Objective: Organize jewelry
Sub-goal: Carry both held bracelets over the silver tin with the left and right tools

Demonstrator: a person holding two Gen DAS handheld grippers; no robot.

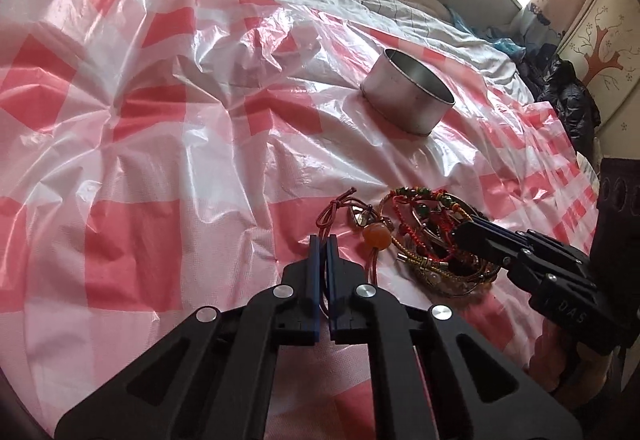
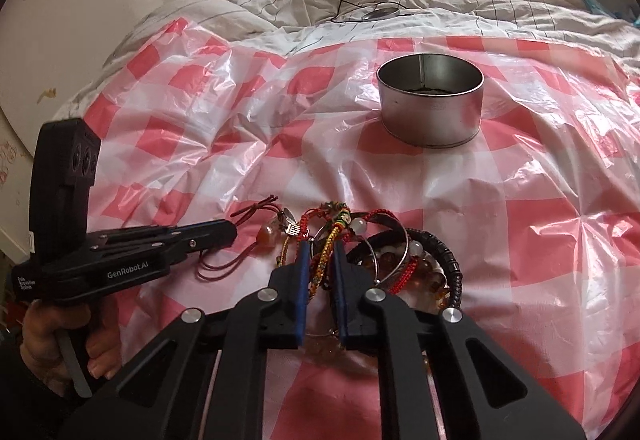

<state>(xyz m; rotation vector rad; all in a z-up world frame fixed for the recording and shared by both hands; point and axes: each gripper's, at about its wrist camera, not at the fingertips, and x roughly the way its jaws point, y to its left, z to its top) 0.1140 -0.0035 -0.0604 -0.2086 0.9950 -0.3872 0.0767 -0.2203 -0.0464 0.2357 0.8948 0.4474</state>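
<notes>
A pile of jewelry (image 1: 436, 240) lies on the red-and-white checked plastic sheet (image 1: 160, 159): cord bracelets, bead strings, bangles and an orange bead pendant (image 1: 375, 234) on a dark red cord (image 1: 340, 207). My left gripper (image 1: 323, 240) is shut on that dark red cord, left of the pile. My right gripper (image 2: 320, 244) is nearly closed around a yellow-red woven cord bracelet (image 2: 324, 260) at the pile (image 2: 384, 260). A round metal tin (image 2: 430, 103) stands open beyond the pile; it also shows in the left wrist view (image 1: 408, 95).
The sheet covers a bed with a rumpled white quilt (image 2: 440, 11). A black cable and a small round device (image 2: 380, 13) lie on the quilt. Dark clothes (image 1: 568, 91) are heaped at the bed's right side by a wall.
</notes>
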